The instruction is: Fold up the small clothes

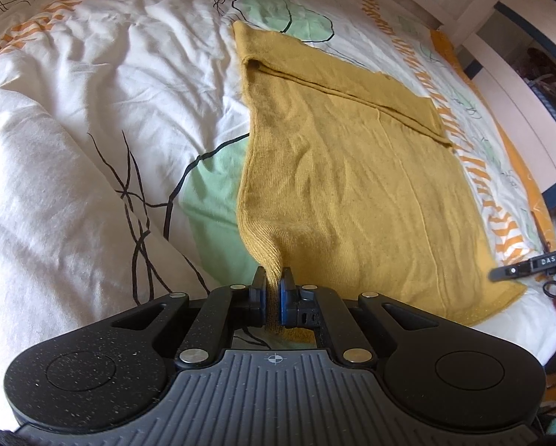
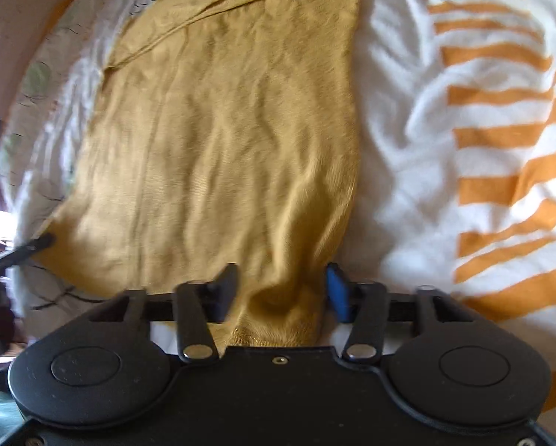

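The mustard-yellow garment (image 1: 352, 171) lies flat on the patterned duvet (image 1: 92, 130) of the bed, its near-left corner pinched in the left claw (image 1: 272, 293), its near-right corner bunched between the spread, non-pressing right claw (image 2: 281, 293).

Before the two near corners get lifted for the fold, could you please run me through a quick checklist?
1. Left gripper clamped on its corner of the mustard garment: ok.
2. Right gripper clamped on the other corner: not ok, cloth bunches between its open jaws.
3. Garment body flat on the duvet: ok, lightly wrinkled.
4. Far end already folded over: ok.
5. Nothing lying on the garment: ok.
6. Right pads touching cloth: cannot tell, blurred.
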`<action>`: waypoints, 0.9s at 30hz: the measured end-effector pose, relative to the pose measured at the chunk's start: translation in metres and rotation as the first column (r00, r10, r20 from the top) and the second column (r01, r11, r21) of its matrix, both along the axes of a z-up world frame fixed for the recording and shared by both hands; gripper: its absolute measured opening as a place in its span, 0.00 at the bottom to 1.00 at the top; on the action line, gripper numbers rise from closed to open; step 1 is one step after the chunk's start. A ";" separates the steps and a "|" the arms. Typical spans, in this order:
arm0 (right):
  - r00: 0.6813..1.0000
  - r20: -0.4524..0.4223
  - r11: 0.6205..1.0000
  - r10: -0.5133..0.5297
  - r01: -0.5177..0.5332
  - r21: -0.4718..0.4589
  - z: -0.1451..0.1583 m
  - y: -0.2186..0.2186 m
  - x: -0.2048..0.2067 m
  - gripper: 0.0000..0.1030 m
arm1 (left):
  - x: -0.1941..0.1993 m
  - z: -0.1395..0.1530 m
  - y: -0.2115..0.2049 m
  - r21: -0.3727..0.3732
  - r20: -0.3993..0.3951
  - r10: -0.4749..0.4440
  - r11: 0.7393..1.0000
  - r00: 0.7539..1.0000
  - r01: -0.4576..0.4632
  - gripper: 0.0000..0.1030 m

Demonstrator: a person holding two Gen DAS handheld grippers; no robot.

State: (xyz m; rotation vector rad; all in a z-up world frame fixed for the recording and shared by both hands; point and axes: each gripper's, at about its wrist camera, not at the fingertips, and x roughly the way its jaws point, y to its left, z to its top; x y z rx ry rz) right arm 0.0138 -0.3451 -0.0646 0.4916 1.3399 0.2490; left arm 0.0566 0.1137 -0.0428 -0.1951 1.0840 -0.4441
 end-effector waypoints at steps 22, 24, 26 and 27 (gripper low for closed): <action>0.942 0.261 0.972 -0.213 0.175 0.160 0.044 -0.019 -0.030 0.11 | 0.015 0.022 0.004 -0.105 0.051 0.078 0.992 0.996 -0.072 0.06; 0.920 0.312 0.966 -0.237 0.189 0.177 0.053 -0.023 -0.024 0.11 | 0.023 0.030 0.003 -0.117 0.081 0.089 0.990 0.993 -0.079 0.06; 0.898 0.360 0.962 -0.252 0.194 0.191 0.061 -0.026 -0.016 0.11 | 0.034 0.039 0.002 -0.132 0.108 0.101 0.987 0.989 -0.087 0.06; 0.887 0.381 0.960 -0.261 0.198 0.195 0.065 -0.028 -0.011 0.11 | 0.040 0.043 0.002 -0.144 0.120 0.110 0.985 0.987 -0.093 0.06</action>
